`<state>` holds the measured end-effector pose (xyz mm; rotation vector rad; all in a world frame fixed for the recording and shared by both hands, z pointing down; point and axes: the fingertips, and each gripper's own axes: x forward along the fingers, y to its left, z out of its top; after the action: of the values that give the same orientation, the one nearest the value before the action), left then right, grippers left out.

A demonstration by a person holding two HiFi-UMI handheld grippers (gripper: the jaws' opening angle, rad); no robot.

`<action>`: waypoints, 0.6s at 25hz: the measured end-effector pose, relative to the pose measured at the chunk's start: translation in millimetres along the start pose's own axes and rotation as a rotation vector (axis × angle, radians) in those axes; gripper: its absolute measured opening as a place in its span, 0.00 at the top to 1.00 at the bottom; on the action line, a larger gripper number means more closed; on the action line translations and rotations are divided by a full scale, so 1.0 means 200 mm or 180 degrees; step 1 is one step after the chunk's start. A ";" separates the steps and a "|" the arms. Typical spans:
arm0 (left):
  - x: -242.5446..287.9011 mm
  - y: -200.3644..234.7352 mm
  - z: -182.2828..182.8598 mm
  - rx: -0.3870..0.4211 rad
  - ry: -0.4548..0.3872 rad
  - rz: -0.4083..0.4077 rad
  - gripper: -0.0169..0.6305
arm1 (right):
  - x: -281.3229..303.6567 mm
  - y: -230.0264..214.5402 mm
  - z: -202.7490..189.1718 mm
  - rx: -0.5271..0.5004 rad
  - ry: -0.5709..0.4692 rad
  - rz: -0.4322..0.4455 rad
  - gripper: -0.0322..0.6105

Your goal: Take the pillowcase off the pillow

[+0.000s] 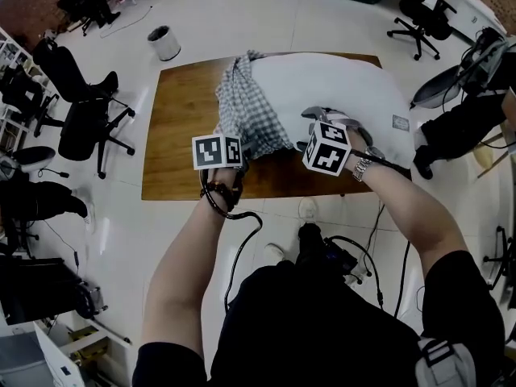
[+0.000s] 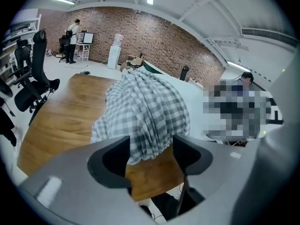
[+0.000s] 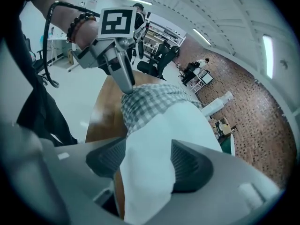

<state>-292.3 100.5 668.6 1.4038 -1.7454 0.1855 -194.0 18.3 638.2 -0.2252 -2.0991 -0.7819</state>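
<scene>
A white pillow (image 1: 339, 87) lies on the wooden table (image 1: 181, 127). A grey-and-white checked pillowcase (image 1: 250, 107) is bunched over the pillow's left end and trails toward the near edge. My left gripper (image 1: 235, 156) sits at the pillowcase's near end. In the left gripper view the checked cloth (image 2: 145, 111) hangs between the wide-set jaws of that gripper (image 2: 150, 156). My right gripper (image 1: 318, 123) is at the pillow's near edge. In the right gripper view the white pillow (image 3: 154, 139) fills the gap of its open jaws (image 3: 149, 165), with the pillowcase (image 3: 150, 102) and the left gripper (image 3: 126, 86) beyond.
Black office chairs (image 1: 81, 119) stand left of the table, and a small bin (image 1: 164, 43) at the far left. A person (image 1: 459, 119) sits at the right by the pillow's end. Cables (image 1: 242, 232) hang below my arms near the table's front edge.
</scene>
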 end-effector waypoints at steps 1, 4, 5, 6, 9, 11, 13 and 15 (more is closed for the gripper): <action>0.02 0.00 -0.02 -0.0026 0.0015 0.0002 0.52 | 0.02 0.01 -0.01 -0.0032 0.0030 -0.0030 0.48; 0.05 0.00 -0.07 -0.0096 0.0059 0.0008 0.52 | 0.06 0.02 -0.03 -0.0151 0.0130 -0.0153 0.47; 0.05 0.01 -0.08 -0.0109 0.0076 0.0024 0.52 | 0.08 0.01 -0.03 -0.0189 0.0158 -0.0209 0.47; 0.07 0.03 -0.09 -0.0112 0.0094 0.0052 0.52 | 0.09 0.01 -0.04 -0.0223 0.0184 -0.0264 0.47; 0.12 0.08 -0.13 -0.0103 0.0150 0.0156 0.52 | 0.16 0.00 -0.08 -0.0304 0.0268 -0.0372 0.47; 0.16 0.10 -0.15 -0.0125 0.0176 0.0197 0.52 | 0.19 -0.02 -0.11 -0.0345 0.0326 -0.0446 0.47; 0.19 0.11 -0.16 -0.0152 0.0174 0.0225 0.54 | 0.23 -0.02 -0.15 -0.0362 0.0370 -0.0490 0.50; 0.21 0.13 -0.17 -0.0182 0.0157 0.0245 0.60 | 0.25 -0.02 -0.16 -0.0397 0.0398 -0.0544 0.54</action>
<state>-296.3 99.5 728.5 1.2819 -1.7521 0.2087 -204.7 -10.5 688.4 -0.0622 -1.9718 -1.0045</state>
